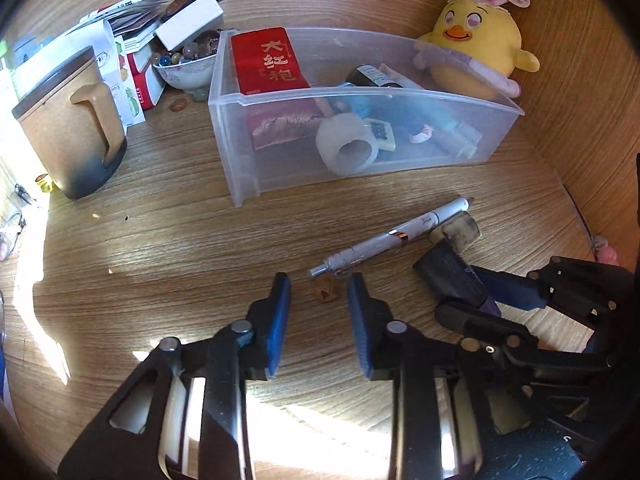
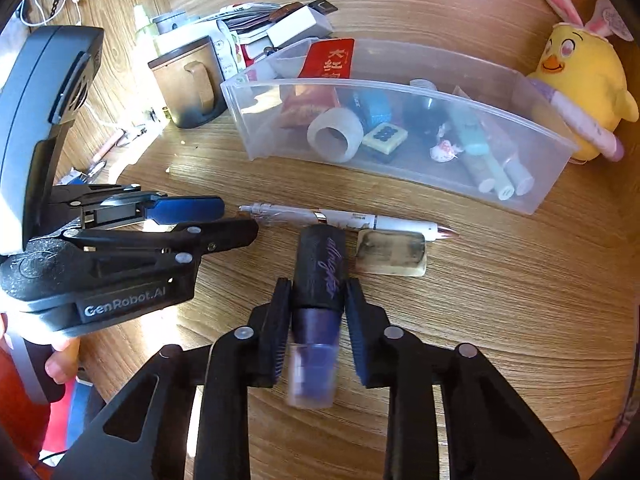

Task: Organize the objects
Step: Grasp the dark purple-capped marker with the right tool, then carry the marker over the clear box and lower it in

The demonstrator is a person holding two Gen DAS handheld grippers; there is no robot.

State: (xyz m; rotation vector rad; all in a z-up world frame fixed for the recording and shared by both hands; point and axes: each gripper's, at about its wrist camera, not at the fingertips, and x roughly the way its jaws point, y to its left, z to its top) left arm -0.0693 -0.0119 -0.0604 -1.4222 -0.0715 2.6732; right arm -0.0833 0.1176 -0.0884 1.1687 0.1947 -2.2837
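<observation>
My right gripper (image 2: 319, 294) is shut on a dark purple bottle (image 2: 318, 276) with a black cap, which lies on the wooden desk; its lower end is blurred. From the left wrist view that right gripper (image 1: 474, 294) comes in from the right with the bottle (image 1: 452, 270). My left gripper (image 1: 319, 280) stands open just short of the clip end of a white pen (image 1: 392, 236), with a small brown bead (image 1: 326, 294) on the desk between its blue pads, untouched. The pen (image 2: 344, 218) lies across the desk beside a smudged translucent block (image 2: 390, 254).
A clear plastic bin (image 1: 226, 140) behind the pen holds a red packet, a tape roll, tubes and small items. A yellow plush chick (image 1: 476, 48) leans at its right. A brown mug (image 1: 68, 120), a bowl of beads (image 1: 186, 64) and stacked booklets sit at the left.
</observation>
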